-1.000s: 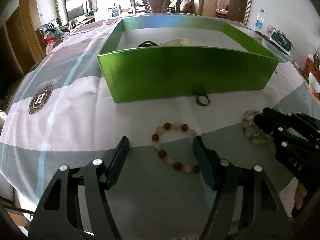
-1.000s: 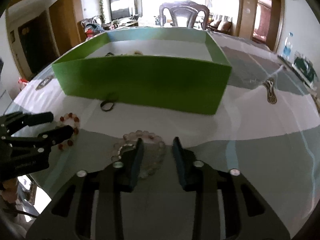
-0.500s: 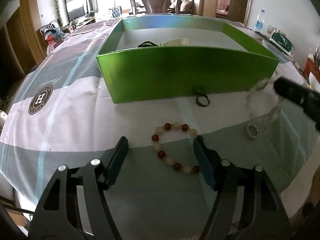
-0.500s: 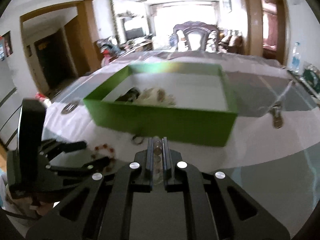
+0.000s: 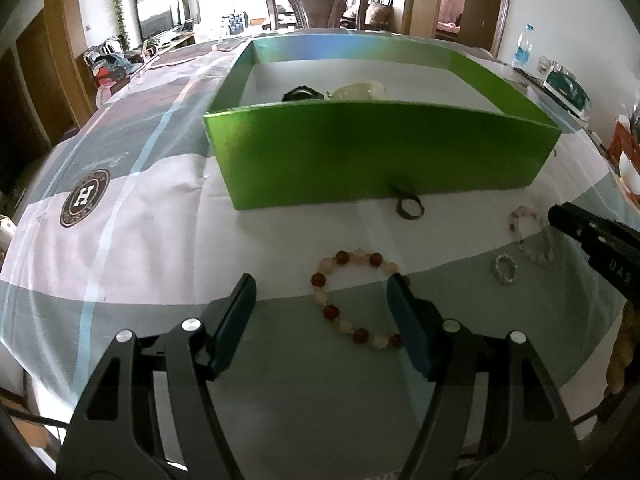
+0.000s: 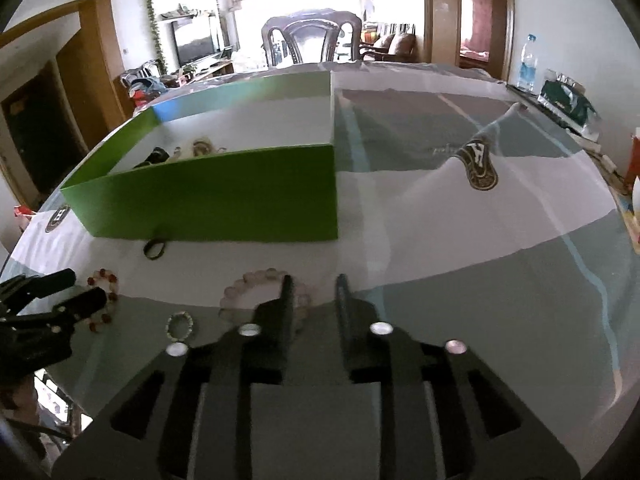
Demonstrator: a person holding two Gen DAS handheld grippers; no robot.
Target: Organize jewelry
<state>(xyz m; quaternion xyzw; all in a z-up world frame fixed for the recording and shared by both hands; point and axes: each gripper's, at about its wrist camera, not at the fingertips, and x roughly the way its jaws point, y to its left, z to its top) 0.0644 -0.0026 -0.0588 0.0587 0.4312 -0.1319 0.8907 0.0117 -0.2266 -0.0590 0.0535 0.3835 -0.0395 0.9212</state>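
Green card forms the open box (image 5: 380,156) standing at twelve o'clock on the bench (image 5: 132,248), which wears a grey, white and pale-blue cloth. Inside the box, toward its left half, lie a dark piece (image 5: 302,94) and a pale one (image 5: 360,90), touching or nearly so. A small dark ring (image 5: 409,207) rests on the cloth just in front of the box wall.

The left tool (image 5: 320,316) hangs over the cloth with its jaws spread wide. A red and cream bead bracelet (image 5: 356,298) lies flat between them, its right side at the right finger; no pad presses on it.

At three o'clock from that bracelet sits a small pale beaded ring (image 5: 505,269), and just beyond it a pink bead bracelet (image 5: 530,234) lies on the cloth.

In the right wrist view the right tool (image 6: 313,300) has its jaws opening, with bare cloth in the narrow gap between them. The pink bead bracelet (image 6: 256,286) lies flat at its ten o'clock, partly hidden behind the left finger; whether that finger touches it cannot be told.
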